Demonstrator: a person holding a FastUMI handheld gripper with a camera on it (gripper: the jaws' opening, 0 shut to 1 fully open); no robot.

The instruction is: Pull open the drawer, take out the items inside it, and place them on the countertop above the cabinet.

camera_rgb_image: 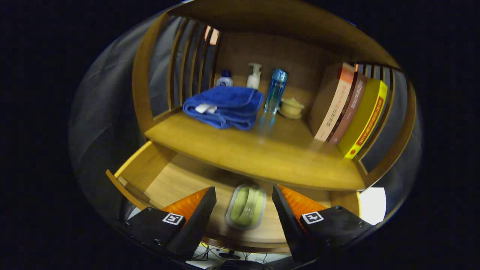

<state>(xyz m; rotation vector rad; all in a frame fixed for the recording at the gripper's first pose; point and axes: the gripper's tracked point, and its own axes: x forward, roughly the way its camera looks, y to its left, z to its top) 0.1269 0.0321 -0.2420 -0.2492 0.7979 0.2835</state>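
The wooden drawer (157, 176) stands pulled open below the countertop (240, 150) of the cabinet. Inside it lies a pale green oval soap dish in a clear tray (246, 206), flat on the drawer floor near the front edge. My gripper (243, 204) hovers over the drawer, open, with one finger on either side of the dish and a gap to each; nothing is pressed between them. On the countertop rests a folded blue towel (225, 106).
At the back of the countertop stand a small white bottle (224, 79), a pump bottle (254, 76), a tall blue bottle (275, 91) and a small lidded jar (291, 108). Three books (350, 112) lean at the right. Slatted wooden sides close the shelf.
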